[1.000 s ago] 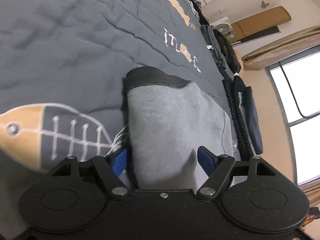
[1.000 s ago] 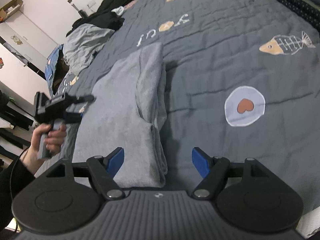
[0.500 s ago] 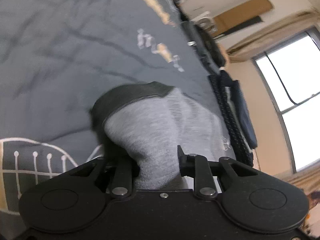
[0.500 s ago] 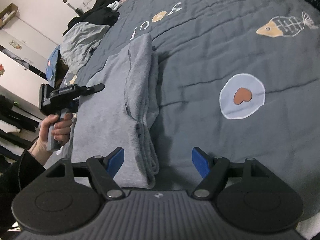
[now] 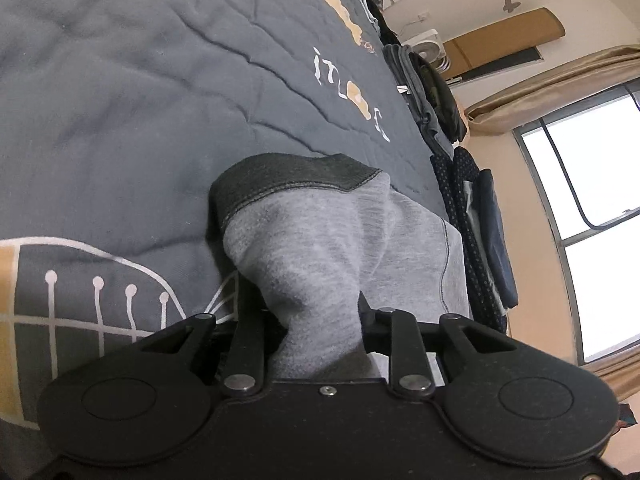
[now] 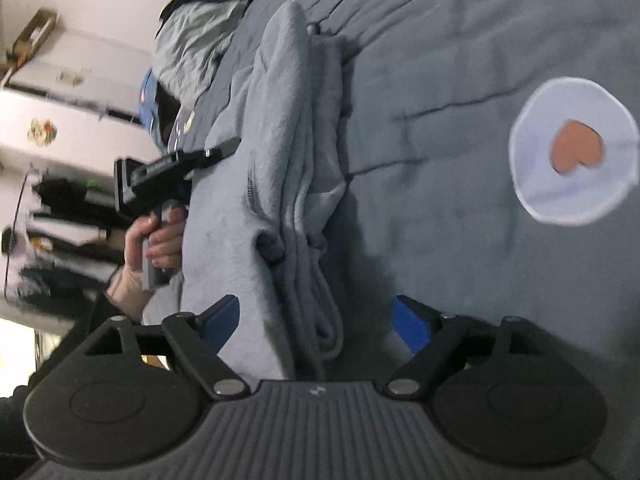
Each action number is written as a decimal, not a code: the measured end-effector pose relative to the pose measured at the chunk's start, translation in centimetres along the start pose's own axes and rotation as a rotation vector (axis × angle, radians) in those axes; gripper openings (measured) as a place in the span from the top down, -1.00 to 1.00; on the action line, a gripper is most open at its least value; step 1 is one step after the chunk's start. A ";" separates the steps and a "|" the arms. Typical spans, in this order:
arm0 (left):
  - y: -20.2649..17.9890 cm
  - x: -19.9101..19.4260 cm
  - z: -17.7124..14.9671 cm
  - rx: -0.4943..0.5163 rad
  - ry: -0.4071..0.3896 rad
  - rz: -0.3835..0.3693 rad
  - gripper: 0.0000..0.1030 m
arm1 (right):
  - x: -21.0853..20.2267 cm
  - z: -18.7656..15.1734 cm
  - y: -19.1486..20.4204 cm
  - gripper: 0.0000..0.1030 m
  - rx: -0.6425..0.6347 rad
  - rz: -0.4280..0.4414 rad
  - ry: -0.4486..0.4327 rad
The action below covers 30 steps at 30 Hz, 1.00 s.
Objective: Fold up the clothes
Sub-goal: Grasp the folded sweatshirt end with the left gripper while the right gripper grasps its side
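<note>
The left tongs (image 5: pixel 320 320) are pinched shut on a bunched edge of the grey garment (image 5: pixel 320 248), which lies long and partly folded on the bed (image 5: pixel 120 80), its dark band at 12 o'clock. The right tongs (image 6: pixel 316 320) gape wide and empty, straddling the near end at 6 o'clock — a fold seems in hand. Next, I judge, the right must close on its edge so both ends travel together.
</note>
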<state>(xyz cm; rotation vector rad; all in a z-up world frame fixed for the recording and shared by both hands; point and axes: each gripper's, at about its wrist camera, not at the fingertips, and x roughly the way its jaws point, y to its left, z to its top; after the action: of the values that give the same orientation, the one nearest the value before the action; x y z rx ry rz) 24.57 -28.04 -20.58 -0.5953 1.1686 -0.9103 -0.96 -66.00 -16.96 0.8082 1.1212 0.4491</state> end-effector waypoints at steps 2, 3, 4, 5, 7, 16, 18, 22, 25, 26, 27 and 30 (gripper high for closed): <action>0.0 0.1 0.0 0.002 0.000 0.000 0.51 | 0.3 0.3 0.2 -0.88 -0.018 0.024 0.009; 0.1 0.1 0.1 0.002 0.001 -0.001 0.51 | 0.7 0.4 0.4 -1.00 -0.020 0.024 0.004; 0.2 0.1 0.1 0.001 0.000 -0.003 0.51 | 1.0 0.5 0.7 -1.00 -0.022 0.025 -0.002; 0.2 0.1 0.0 0.000 -0.002 -0.005 0.51 | 1.3 0.6 0.9 -1.00 -0.024 0.025 -0.007; 0.4 0.0 0.0 -0.002 -0.004 -0.009 0.51 | 2.0 0.9 1.3 -1.00 -0.027 0.039 -0.005; 0.4 0.4 0.2 -0.004 0.001 -0.015 0.50 | 4.5 2.1 2.5 -1.00 -0.038 0.147 0.046; 0.4 0.4 0.2 -0.002 0.003 -0.014 0.50 | 5.0 2.3 2.7 -1.00 -0.038 0.171 0.055; 0.0 0.4 0.1 0.009 -0.004 0.002 0.51 | 4.6 2.3 2.2 -0.64 -0.002 0.144 0.042; -0.8 0.1 -0.1 0.036 -0.022 0.023 0.57 | 4.1 2.1 2.1 0.55 0.005 0.083 0.028; -1.4 -0.1 -0.2 0.051 -0.034 0.031 0.58 | 3.9 2.0 2.0 0.57 0.007 0.068 0.021; -1.8 -0.4 -0.3 0.061 -0.043 0.033 0.60 | 3.6 1.7 2.0 0.60 -0.001 0.085 0.005; -3.6 -1.4 -0.6 0.088 -0.070 0.040 0.62 | 2.7 1.0 2.9 0.64 -0.029 0.106 -0.033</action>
<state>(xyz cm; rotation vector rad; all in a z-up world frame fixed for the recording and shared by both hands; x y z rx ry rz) 22.81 -28.73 -17.13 -0.5271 1.0689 -0.8953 1.19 -62.62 -16.26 0.8493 1.0424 0.5370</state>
